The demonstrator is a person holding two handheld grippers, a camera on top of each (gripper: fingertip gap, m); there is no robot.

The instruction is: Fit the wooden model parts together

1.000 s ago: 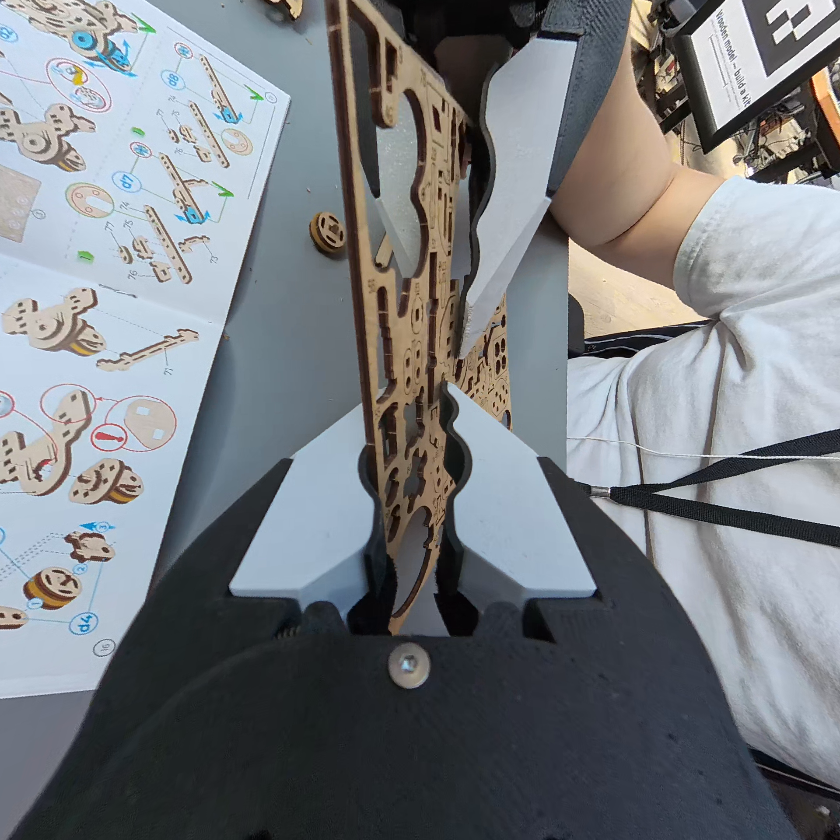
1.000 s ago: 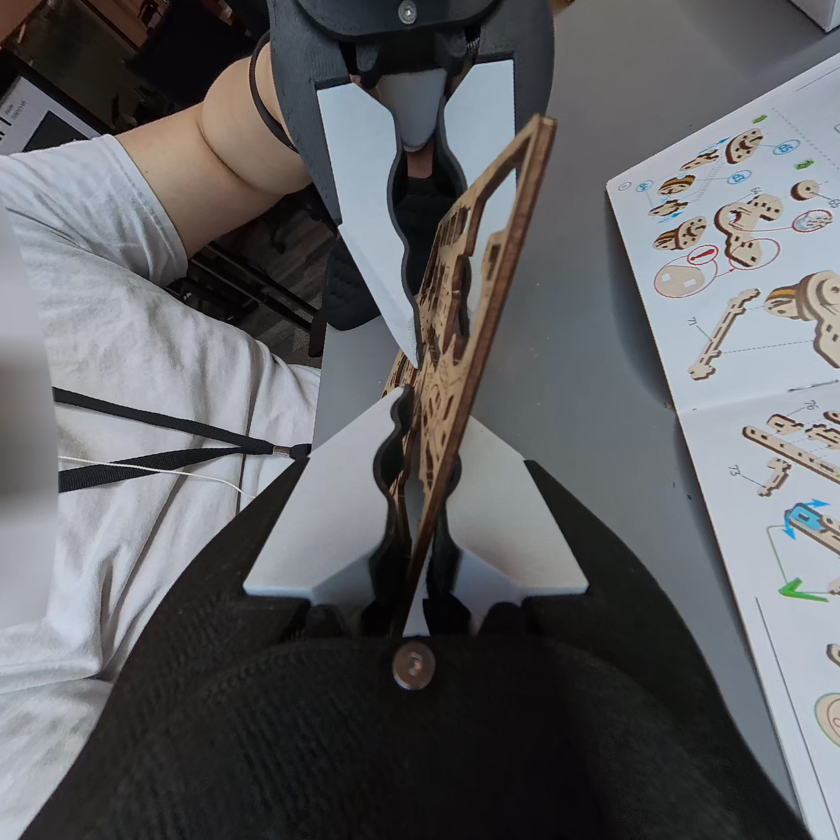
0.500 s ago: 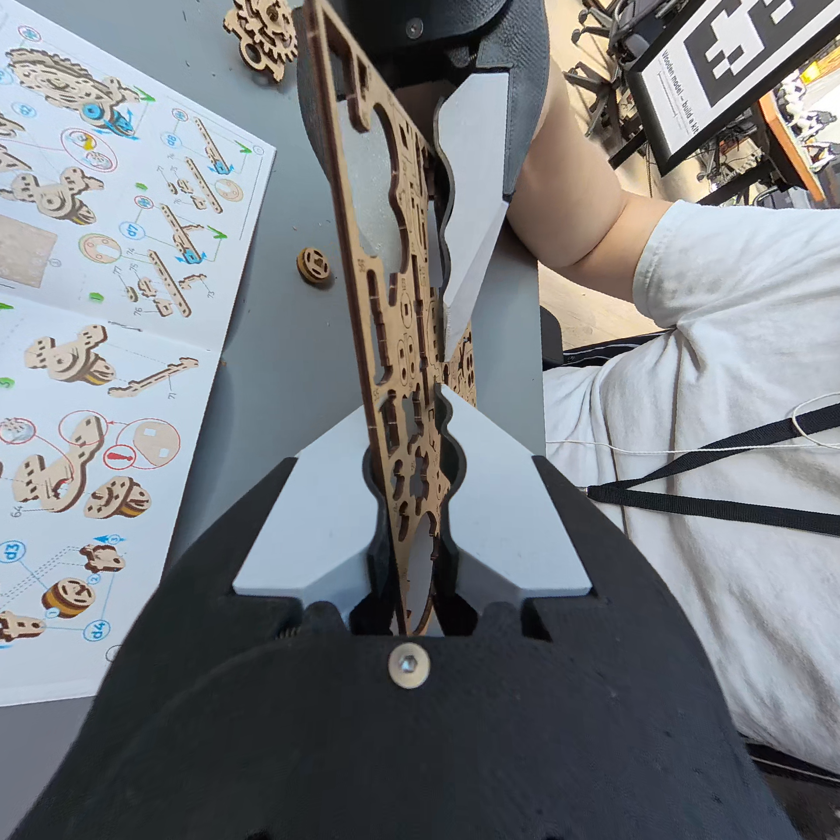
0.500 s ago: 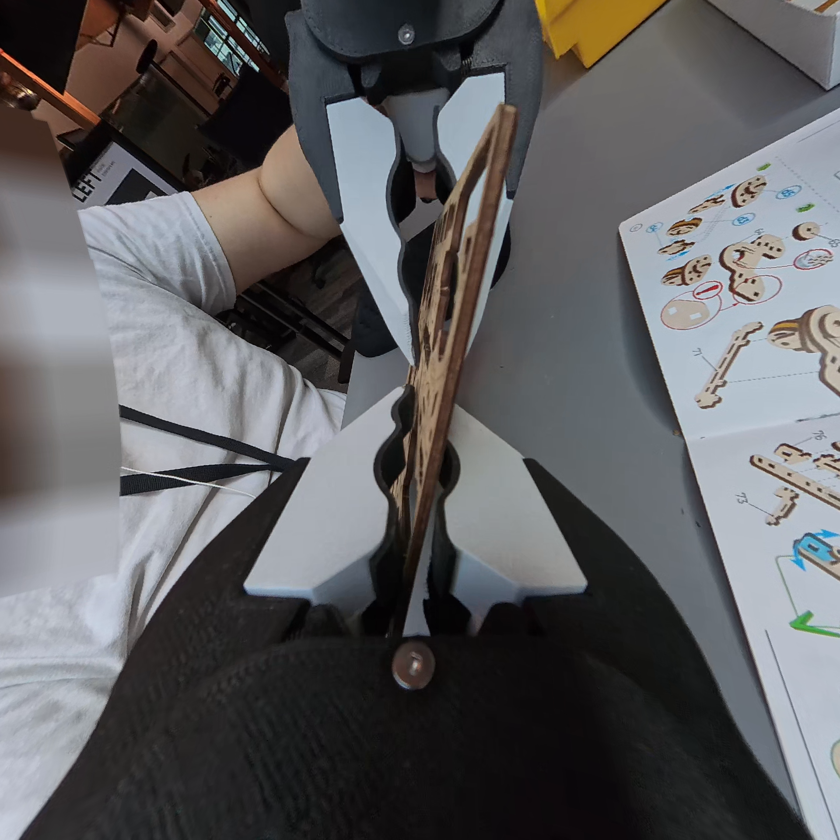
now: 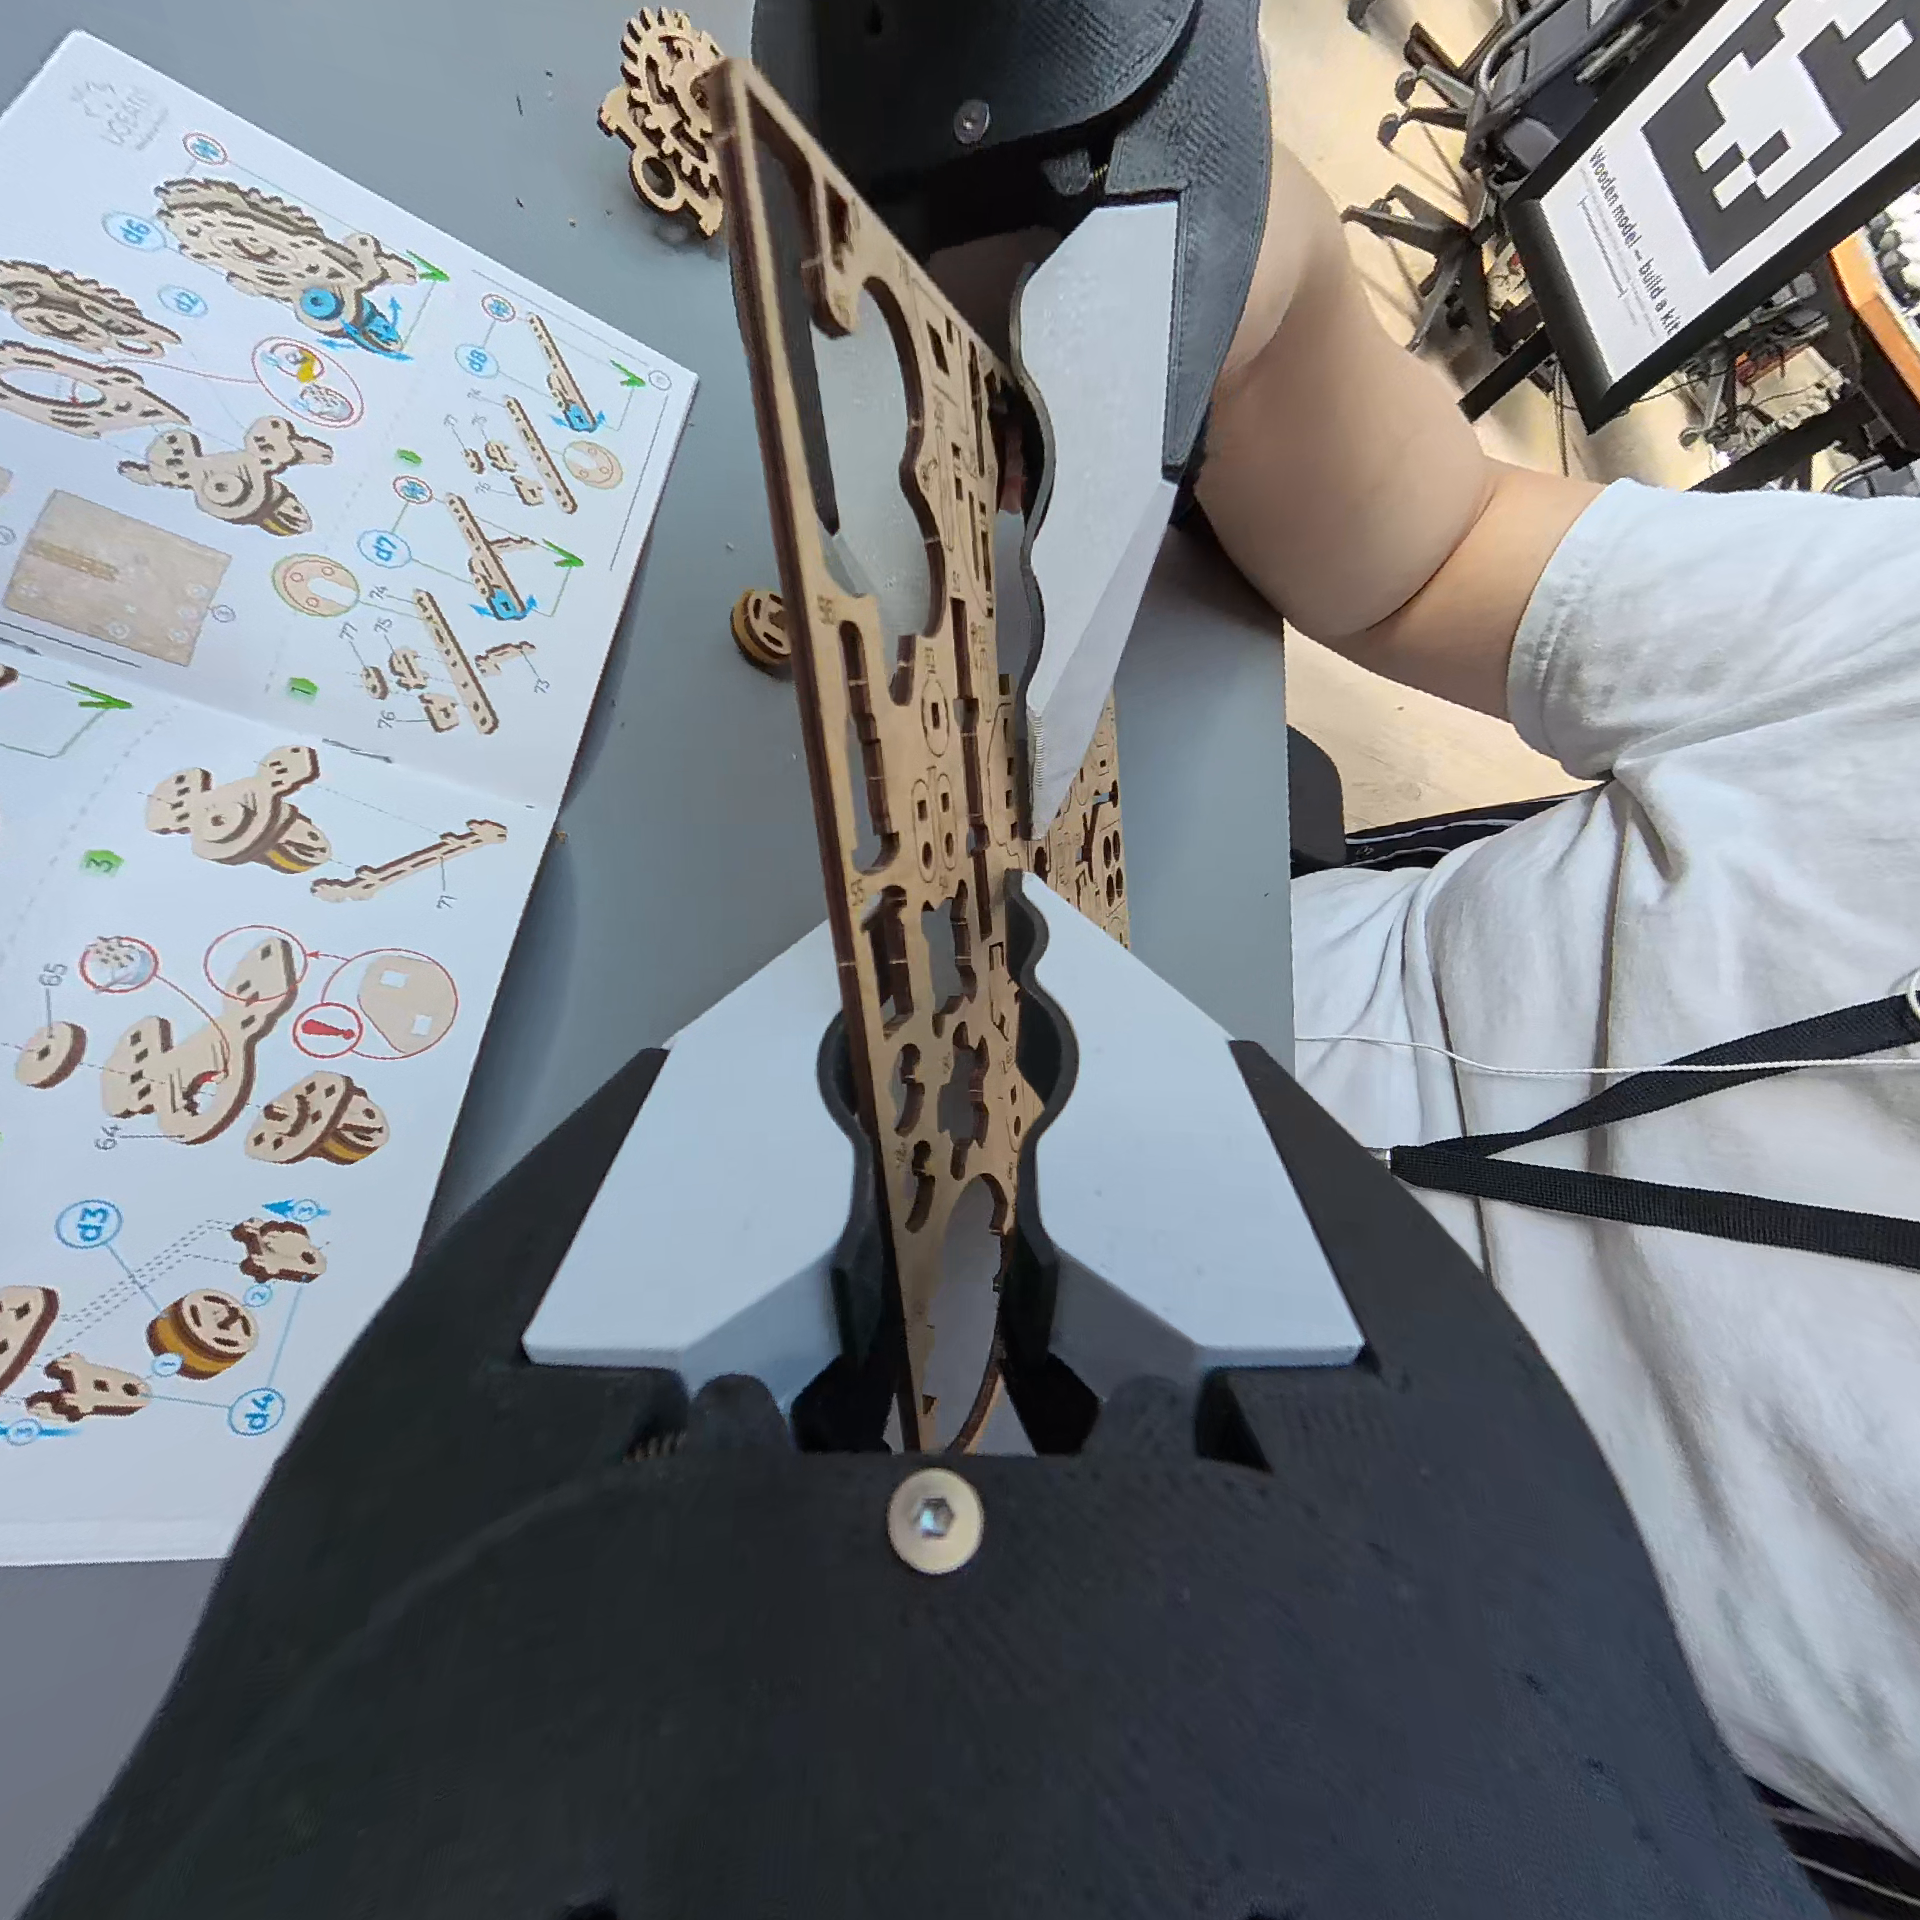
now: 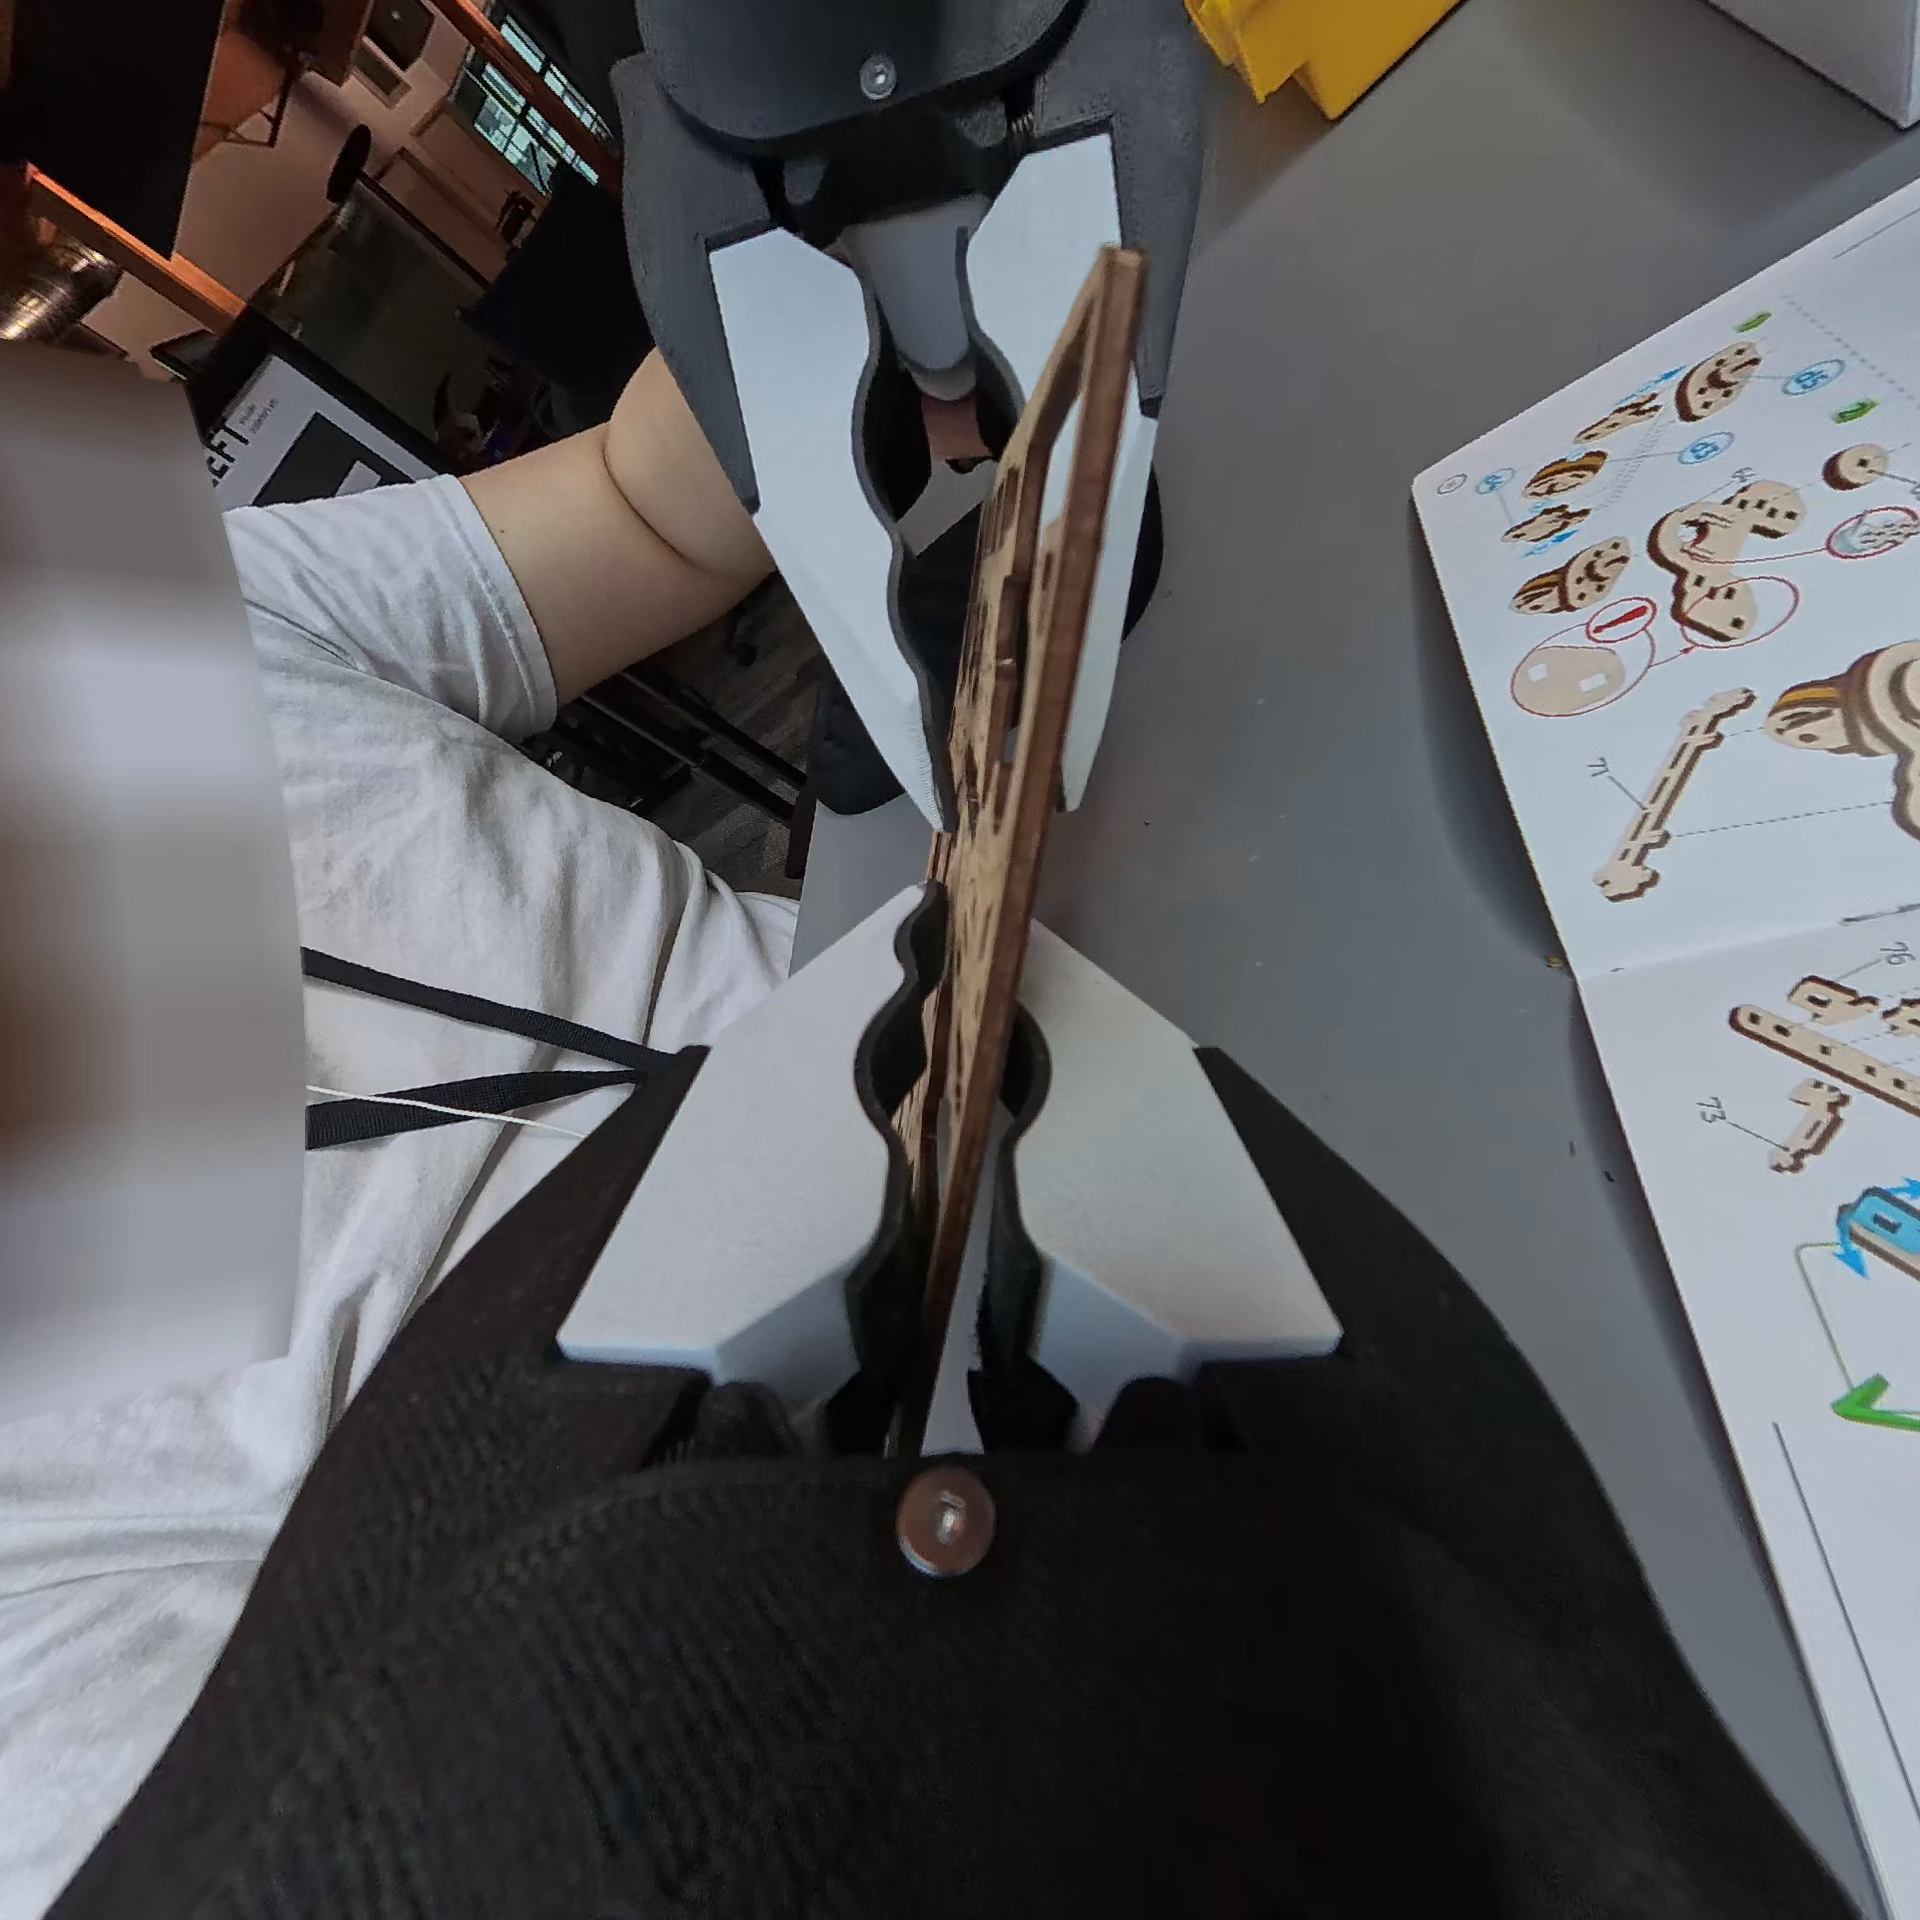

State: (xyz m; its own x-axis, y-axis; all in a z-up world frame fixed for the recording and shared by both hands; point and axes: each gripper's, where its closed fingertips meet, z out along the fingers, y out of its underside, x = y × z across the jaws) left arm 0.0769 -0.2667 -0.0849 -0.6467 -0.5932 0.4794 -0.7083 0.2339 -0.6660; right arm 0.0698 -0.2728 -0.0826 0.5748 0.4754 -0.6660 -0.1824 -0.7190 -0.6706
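Note:
A thin laser-cut wooden sheet (image 5: 821, 623) full of cut-out part shapes stands on edge above the grey table (image 5: 665, 790). My left gripper (image 5: 930, 914) is shut on its near end. My right gripper (image 5: 966, 790) faces it and is shut on the other end. In the right wrist view the sheet (image 6: 997, 727) shows almost edge-on between my right gripper (image 6: 977, 925) and the left gripper (image 6: 1003, 810). A wooden gear assembly (image 5: 665, 135) and a small wooden wheel (image 5: 758, 629) lie on the table behind the sheet.
An open instruction sheet (image 5: 260, 727) lies on the table to the left, and shows at the right in the right wrist view (image 6: 1714, 727). A person's bare arm (image 5: 1351, 488) and white shirt (image 5: 1662, 935) are at the table edge. A yellow bin (image 6: 1320, 42) stands far back. Both grippers' tips are close together, under 4 cm apart. The small wooden wheel (image 5: 758, 629) is about equally far from each gripper, around 11 centimetres. The wooden gear assembly (image 5: 665, 135) is about equally far from each gripper, around 25 centimetres.
Both grippers stay shut on the sheet. The held sheet has turned and tipped, so it looks more edge-on in the right wrist view, and the gear assembly has come into the left wrist view.

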